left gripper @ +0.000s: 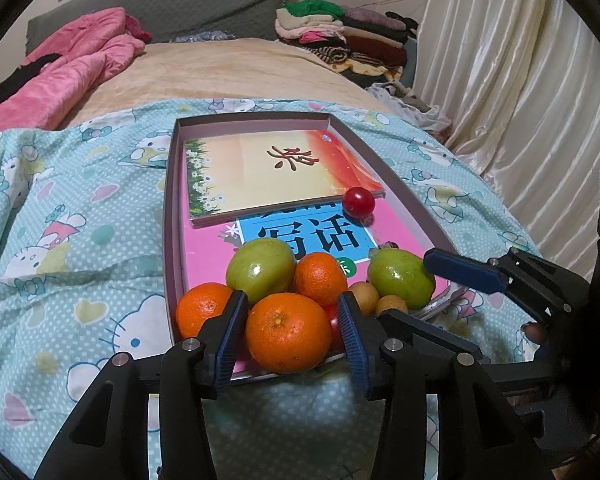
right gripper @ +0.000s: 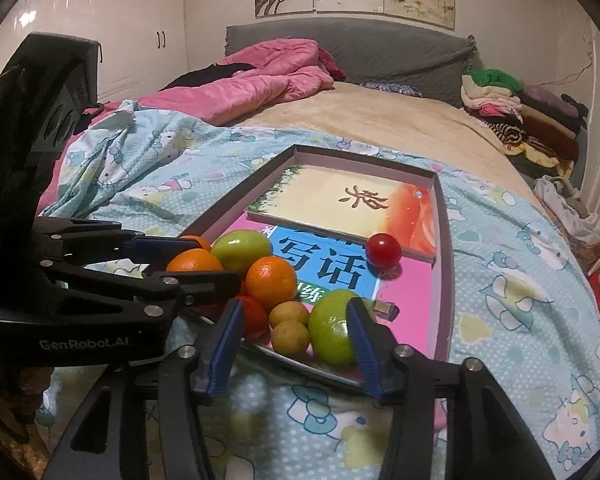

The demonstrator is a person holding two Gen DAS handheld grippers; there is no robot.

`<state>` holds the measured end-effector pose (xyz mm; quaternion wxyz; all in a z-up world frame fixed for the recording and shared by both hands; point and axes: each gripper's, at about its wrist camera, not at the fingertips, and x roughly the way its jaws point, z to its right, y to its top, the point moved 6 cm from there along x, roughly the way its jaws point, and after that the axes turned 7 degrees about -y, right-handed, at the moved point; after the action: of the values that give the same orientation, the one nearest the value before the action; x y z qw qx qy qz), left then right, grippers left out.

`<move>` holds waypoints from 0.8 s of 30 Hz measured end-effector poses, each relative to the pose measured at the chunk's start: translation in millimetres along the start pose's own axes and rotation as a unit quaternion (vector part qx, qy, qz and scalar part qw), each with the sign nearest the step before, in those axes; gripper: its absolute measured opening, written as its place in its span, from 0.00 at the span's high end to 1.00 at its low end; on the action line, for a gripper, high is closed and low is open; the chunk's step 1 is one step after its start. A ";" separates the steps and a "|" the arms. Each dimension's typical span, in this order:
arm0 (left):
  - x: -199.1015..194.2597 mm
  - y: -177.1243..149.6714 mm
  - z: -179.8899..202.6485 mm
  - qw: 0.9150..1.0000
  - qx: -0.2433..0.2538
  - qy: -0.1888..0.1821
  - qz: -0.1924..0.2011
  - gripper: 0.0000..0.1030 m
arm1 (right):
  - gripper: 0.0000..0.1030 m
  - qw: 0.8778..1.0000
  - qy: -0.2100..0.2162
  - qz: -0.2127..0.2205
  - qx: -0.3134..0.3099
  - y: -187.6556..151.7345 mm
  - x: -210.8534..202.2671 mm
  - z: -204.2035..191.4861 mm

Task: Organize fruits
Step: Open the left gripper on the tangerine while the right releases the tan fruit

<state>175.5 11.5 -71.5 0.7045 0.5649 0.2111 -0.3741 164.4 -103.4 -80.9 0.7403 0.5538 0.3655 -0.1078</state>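
Both pairs of jaws stand wide apart and hold nothing. On the left gripper (left gripper: 292,334), the blue-padded jaws flank a large round orange (left gripper: 288,332) at the near end of the shallow grey cardboard tray (left gripper: 171,216); whether the pads touch its skin cannot be told. The right gripper (right gripper: 294,342) comes in from the tray's right corner, its jaws spread either side of two small yellow-brown round fruits (right gripper: 289,325) and a glossy green apple-like fruit (right gripper: 334,330), the right pad lying across that green fruit's side.

The fruits are heaped together at the tray's near end, on top of a pink book with a blue label (left gripper: 204,248): another green fruit (left gripper: 260,270), a smaller orange behind the big one (left gripper: 320,278), and a third orange at the left edge (left gripper: 198,310). A small red cherry tomato (left gripper: 358,201) sits apart, farther up the tray, just beside the corner of a cream and orange book (left gripper: 268,172). The tray rests on a pale blue cartoon-cat quilt (left gripper: 80,220) spread on a bed.
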 end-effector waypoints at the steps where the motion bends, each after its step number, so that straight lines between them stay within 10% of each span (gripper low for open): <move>1: -0.3 -0.3 -0.1 1.000 0.001 0.001 0.000 0.53 | 0.48 1.000 -0.003 0.000 -0.001 0.0 0.1 0.3; 24: -13.4 3.1 3.9 1.000 -0.001 0.004 0.019 0.39 | 0.37 1.000 -0.027 -0.004 0.005 -2.0 1.8 7.9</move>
<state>169.0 12.0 -58.8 0.7114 0.5692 0.2036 -0.3585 167.8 -110.8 -82.6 0.7466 0.5532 0.3470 -0.1272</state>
